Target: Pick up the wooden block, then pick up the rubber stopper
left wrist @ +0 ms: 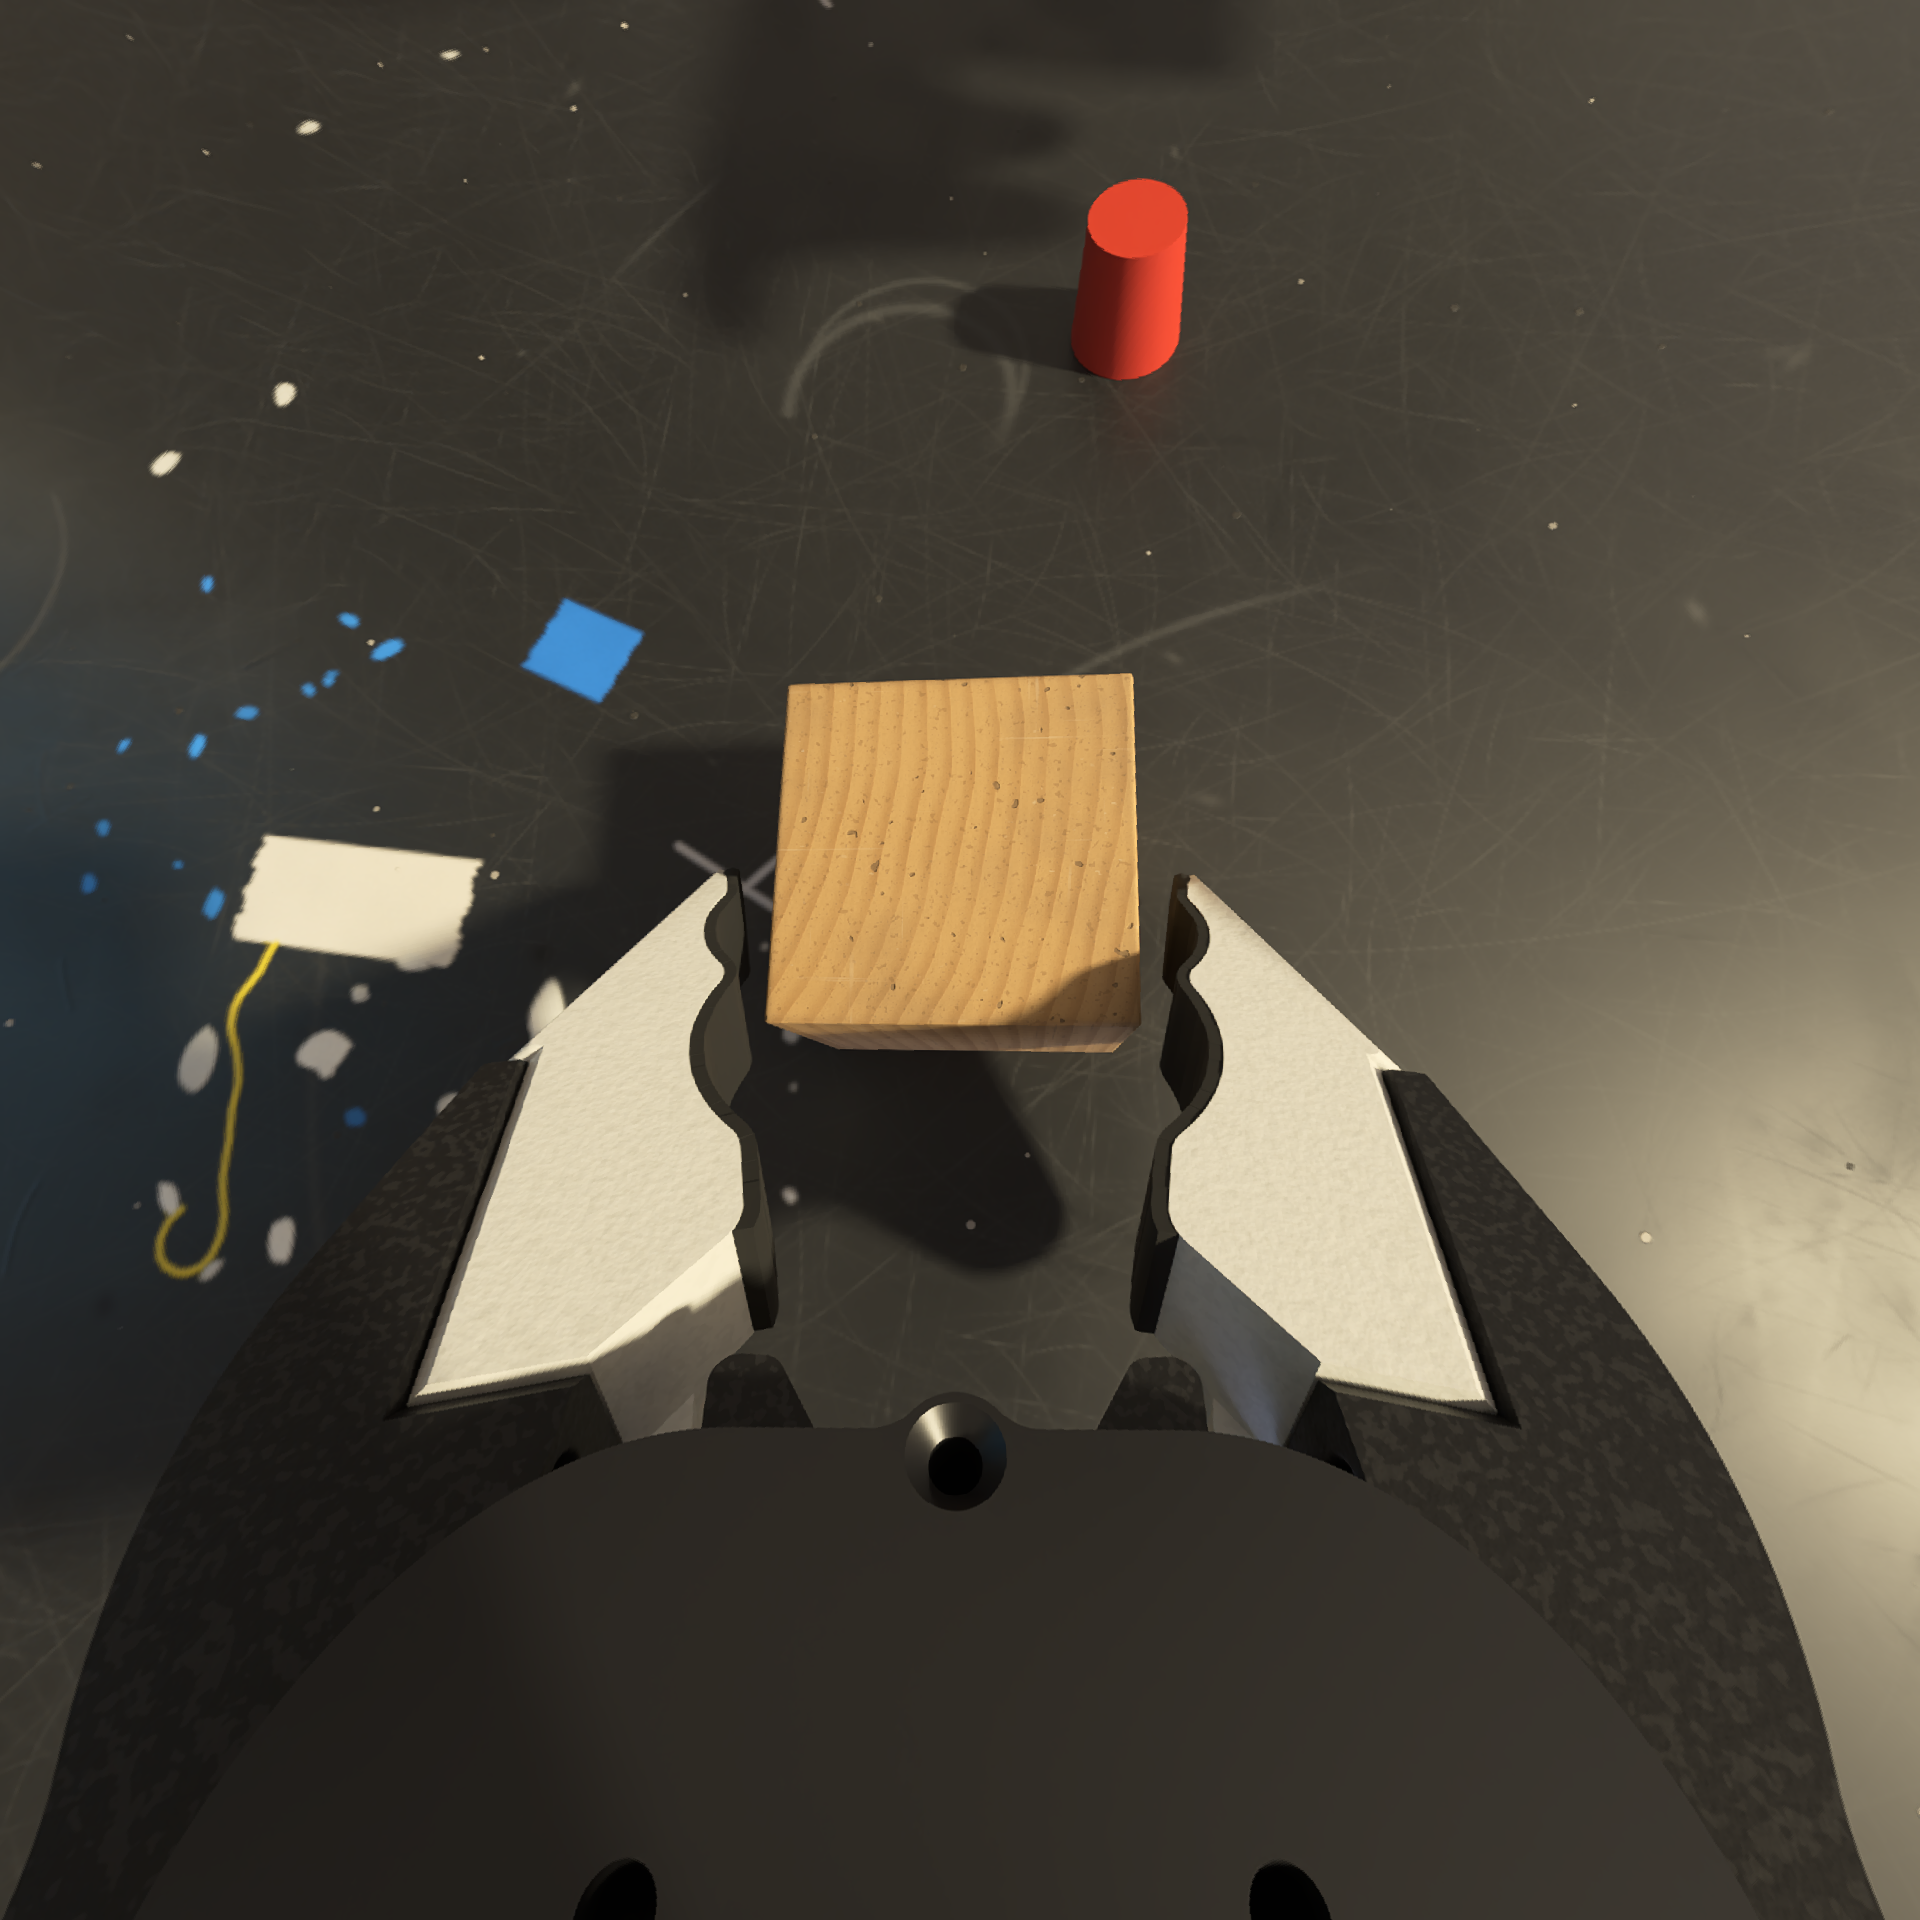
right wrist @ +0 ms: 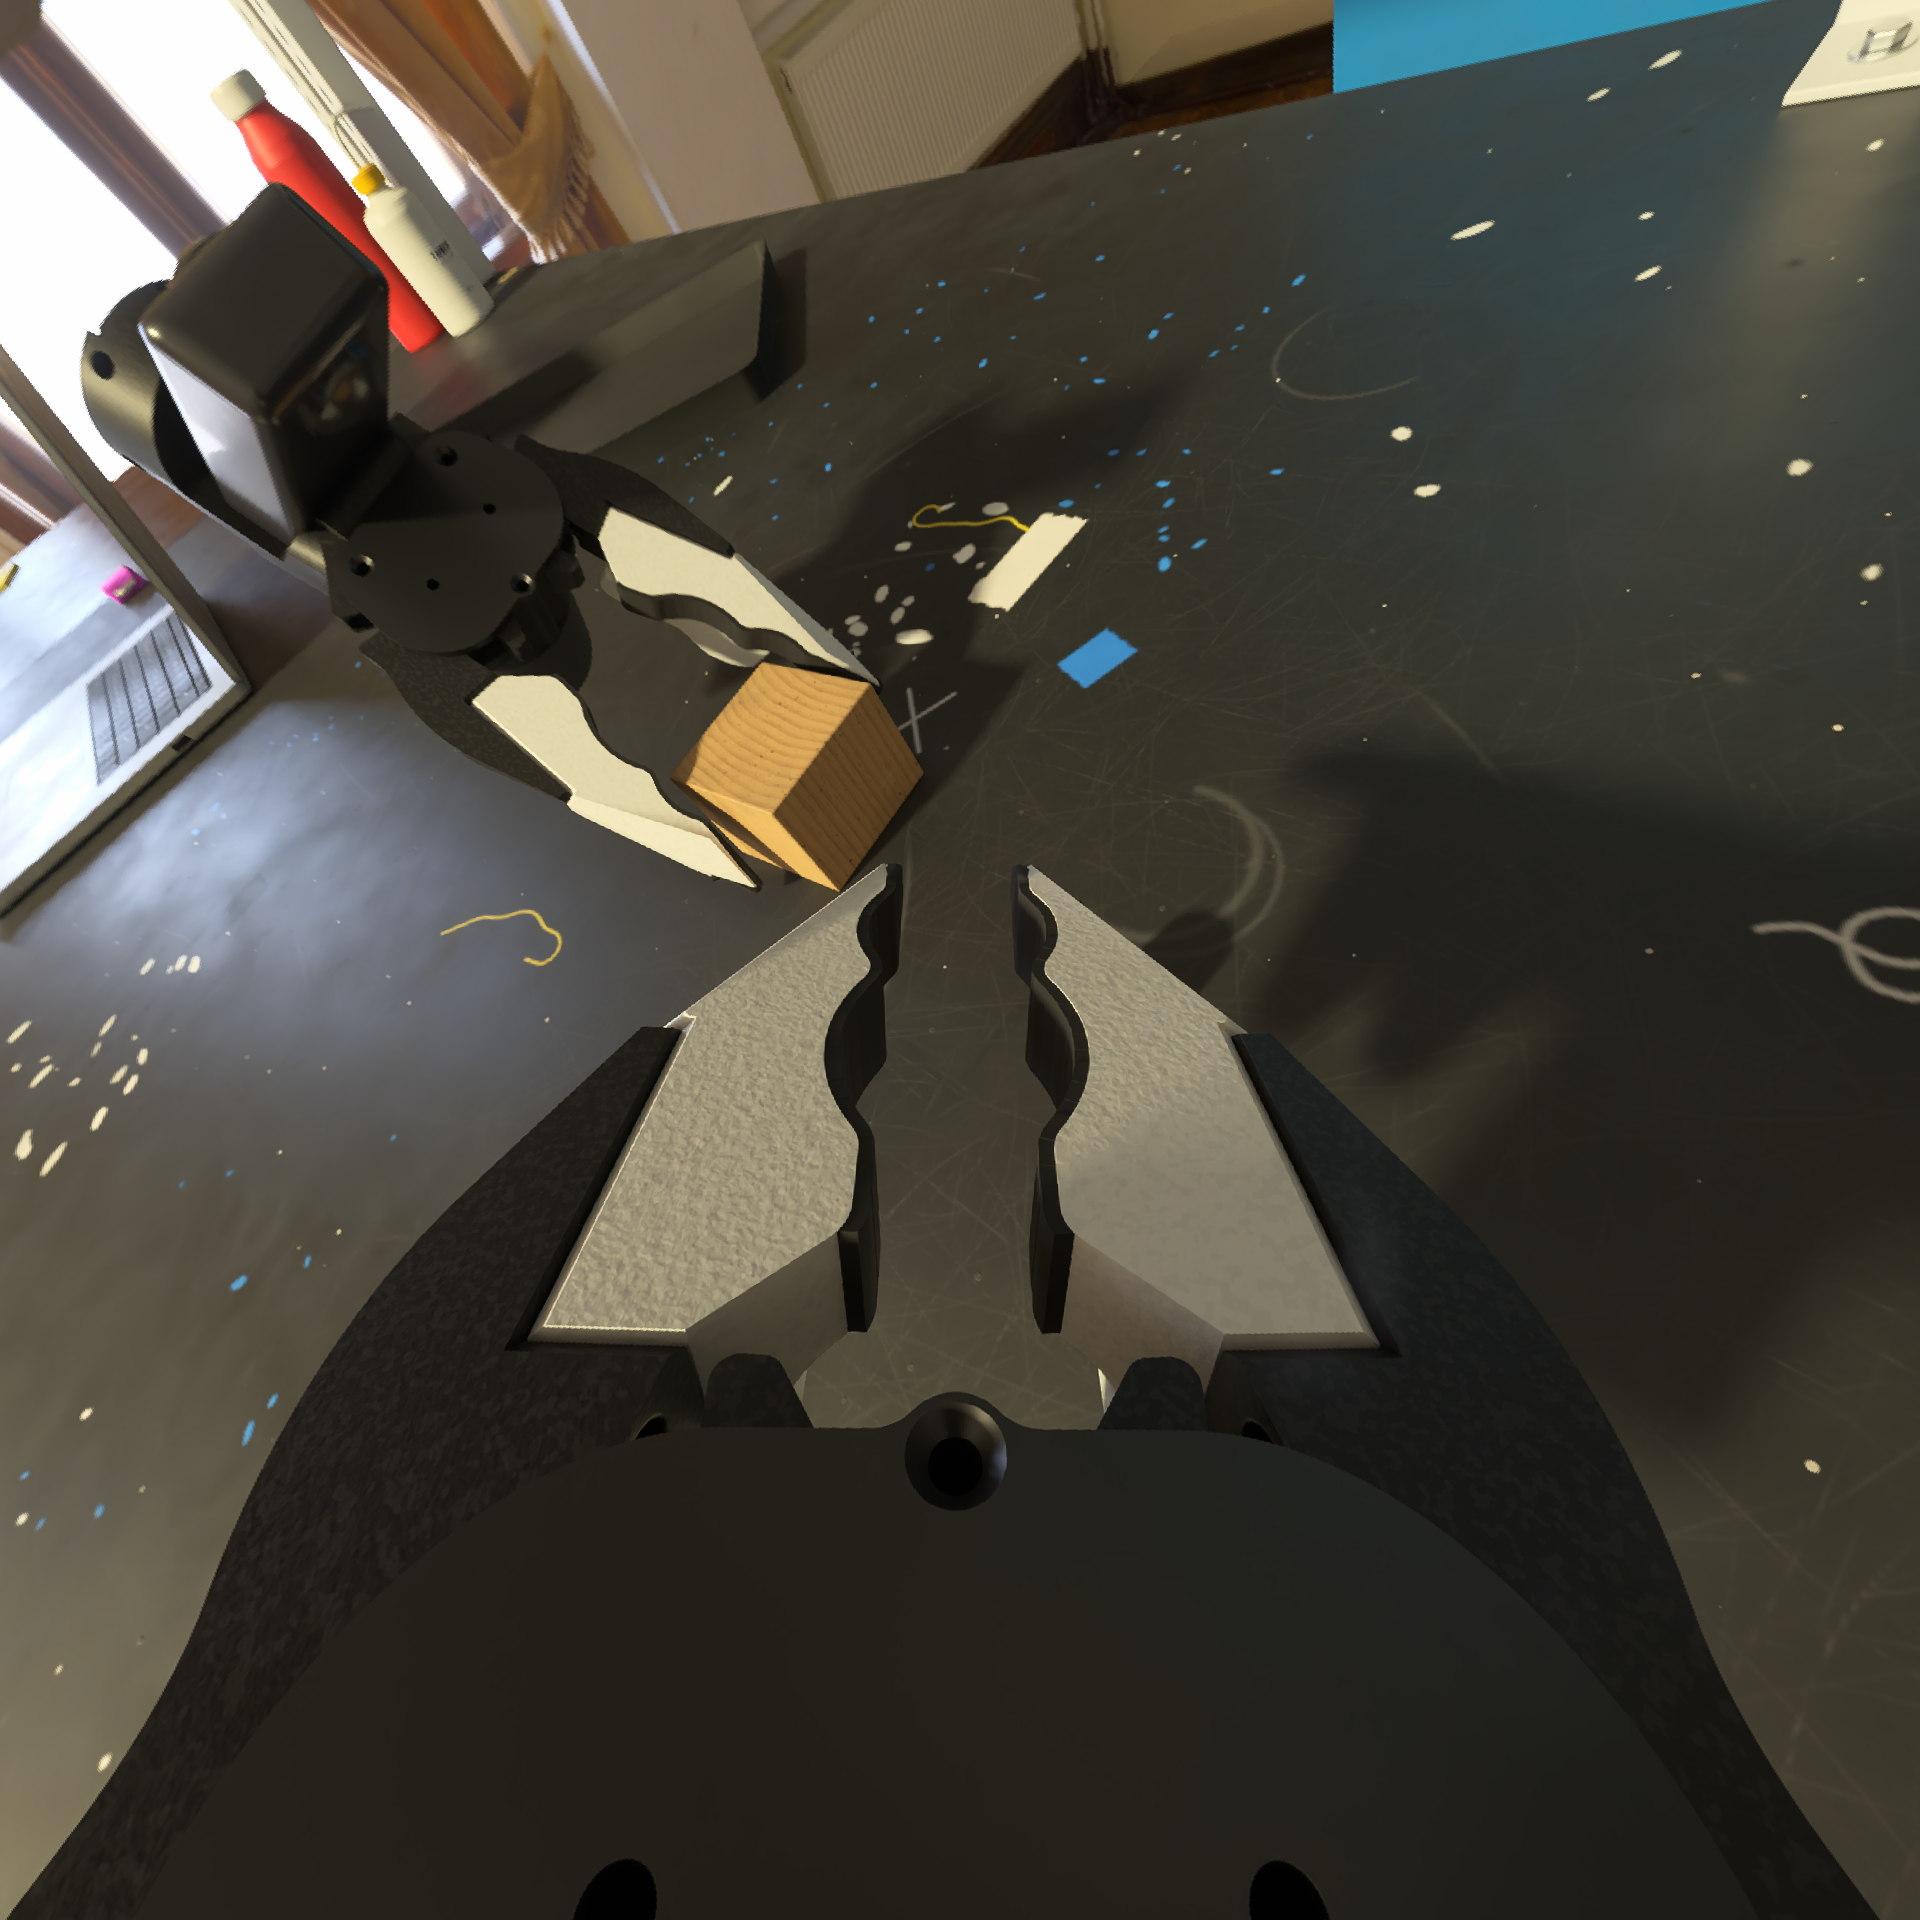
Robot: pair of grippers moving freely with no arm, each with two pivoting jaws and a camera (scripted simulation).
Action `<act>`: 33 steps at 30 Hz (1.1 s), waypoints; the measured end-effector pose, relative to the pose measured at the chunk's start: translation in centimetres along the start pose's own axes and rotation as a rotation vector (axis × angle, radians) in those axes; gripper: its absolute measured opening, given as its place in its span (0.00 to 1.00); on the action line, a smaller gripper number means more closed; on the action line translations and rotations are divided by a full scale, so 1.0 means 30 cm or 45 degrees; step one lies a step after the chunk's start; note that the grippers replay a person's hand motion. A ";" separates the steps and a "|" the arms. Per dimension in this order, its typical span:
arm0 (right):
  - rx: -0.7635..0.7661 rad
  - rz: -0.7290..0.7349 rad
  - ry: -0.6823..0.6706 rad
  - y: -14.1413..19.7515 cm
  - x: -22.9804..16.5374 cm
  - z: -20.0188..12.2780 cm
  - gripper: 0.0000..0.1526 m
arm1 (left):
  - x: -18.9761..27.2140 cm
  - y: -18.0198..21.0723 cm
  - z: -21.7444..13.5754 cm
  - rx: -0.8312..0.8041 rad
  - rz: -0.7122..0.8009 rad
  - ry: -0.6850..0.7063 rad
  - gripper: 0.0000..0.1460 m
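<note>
The wooden block [left wrist: 956,862] sits on the dark scratched table [left wrist: 1455,675]. My left gripper [left wrist: 954,883] is open, one fingertip on each side of the block's near half, with a narrow gap on both sides. The red rubber stopper [left wrist: 1132,281] stands upright farther off, to the right, apart from the block. In the right wrist view the block [right wrist: 821,758] and the left gripper [right wrist: 805,779] around it lie ahead to the left. My right gripper [right wrist: 958,878] is empty, its fingers a small gap apart, above the table. The stopper does not show in that view.
A strip of white tape [left wrist: 358,899], a blue square [left wrist: 582,649] and a yellow string [left wrist: 234,1101] lie flat to the left of the block. A red bottle [right wrist: 301,177], a white bottle [right wrist: 426,249] and a dark box [right wrist: 665,322] stand at the table's far left.
</note>
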State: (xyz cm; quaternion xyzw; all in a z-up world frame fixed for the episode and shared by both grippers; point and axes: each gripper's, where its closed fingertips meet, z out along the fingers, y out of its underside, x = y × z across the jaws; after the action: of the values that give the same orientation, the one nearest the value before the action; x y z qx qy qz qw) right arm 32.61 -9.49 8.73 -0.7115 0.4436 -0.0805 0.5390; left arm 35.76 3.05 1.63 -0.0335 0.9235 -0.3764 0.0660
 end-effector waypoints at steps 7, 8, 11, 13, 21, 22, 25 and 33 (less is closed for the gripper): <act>0.031 0.036 -0.020 -0.010 0.003 -0.007 0.14 | -0.005 -0.023 -0.006 0.033 -0.146 0.085 0.48; 0.033 0.039 -0.021 -0.011 0.004 -0.007 0.14 | -0.014 -0.032 -0.010 0.050 -0.206 0.088 0.48; 0.044 0.045 -0.023 -0.015 0.005 -0.011 0.14 | -0.041 -0.062 -0.028 0.119 -0.411 0.133 0.48; 0.052 0.049 -0.024 -0.018 0.005 -0.014 0.14 | -0.058 -0.084 -0.046 0.187 -0.545 0.186 0.48; 0.078 0.073 -0.037 -0.028 0.006 -0.021 0.14 | -0.089 -0.145 -0.111 0.460 -0.873 0.409 0.47; 0.080 0.076 -0.039 -0.029 0.006 -0.022 0.14 | -0.094 -0.154 -0.120 0.496 -0.908 0.434 0.47; 0.085 0.087 -0.044 -0.030 0.007 -0.022 0.14 | -0.112 -0.180 -0.148 0.598 -0.998 0.498 0.47; 0.089 0.111 -0.058 -0.029 0.009 -0.022 0.14 | -0.147 -0.218 -0.201 0.766 -1.133 0.597 0.47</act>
State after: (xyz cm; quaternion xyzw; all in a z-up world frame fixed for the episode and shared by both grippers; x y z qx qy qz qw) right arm 32.85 -10.11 9.62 -0.6739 0.4588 -0.0563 0.5763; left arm 39.31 3.03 10.89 -0.3137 0.6630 -0.6110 -0.2979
